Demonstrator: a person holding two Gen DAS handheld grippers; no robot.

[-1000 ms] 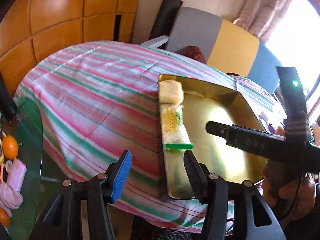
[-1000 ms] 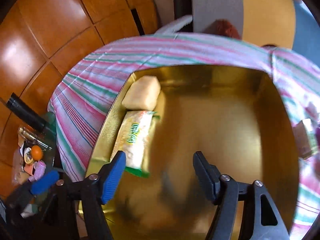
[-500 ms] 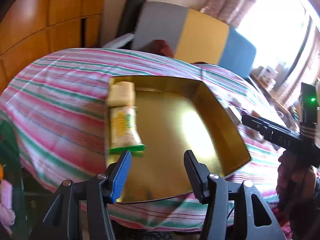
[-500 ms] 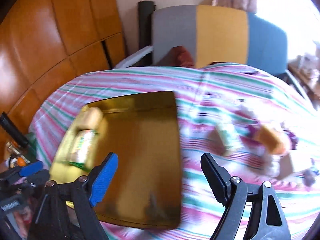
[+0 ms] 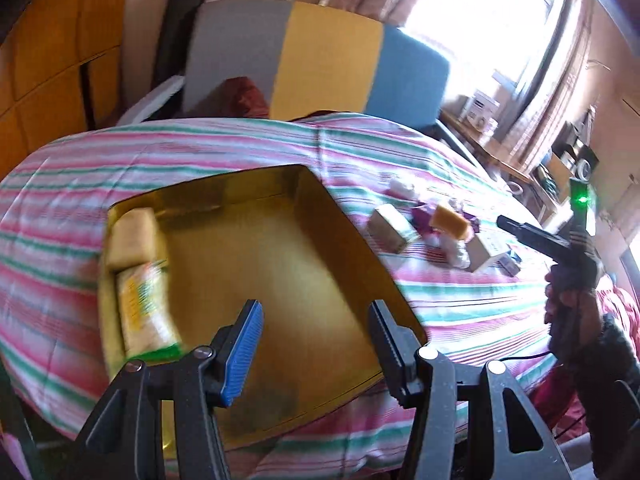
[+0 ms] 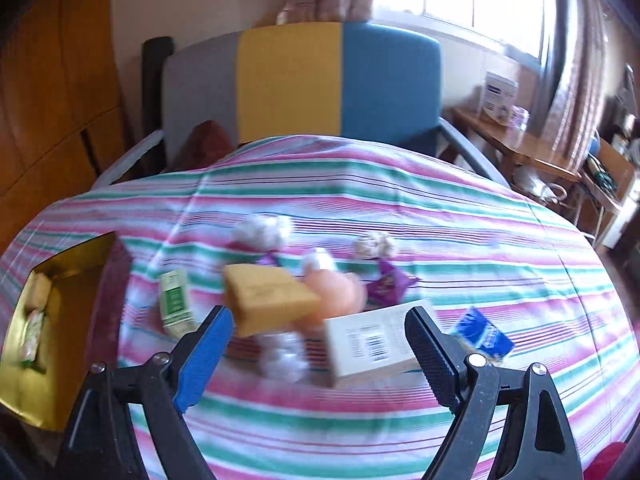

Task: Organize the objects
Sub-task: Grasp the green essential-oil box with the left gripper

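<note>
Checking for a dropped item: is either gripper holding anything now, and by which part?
Nothing is held. The left gripper is open and empty over the gold box; the right gripper, jaws just opening, hangs empty above the loose snacks.

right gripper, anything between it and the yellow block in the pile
Nothing visible blocks it. The right gripper, jaws just widened and empty, faces the yellow block, which lies on top of the pile. The white box and peach item crowd its right side.

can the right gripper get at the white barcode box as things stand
Probably yes: the right gripper is open and empty, aimed at the white barcode box, which lies uncovered on the striped cloth, though an orange block crowds it.
</note>
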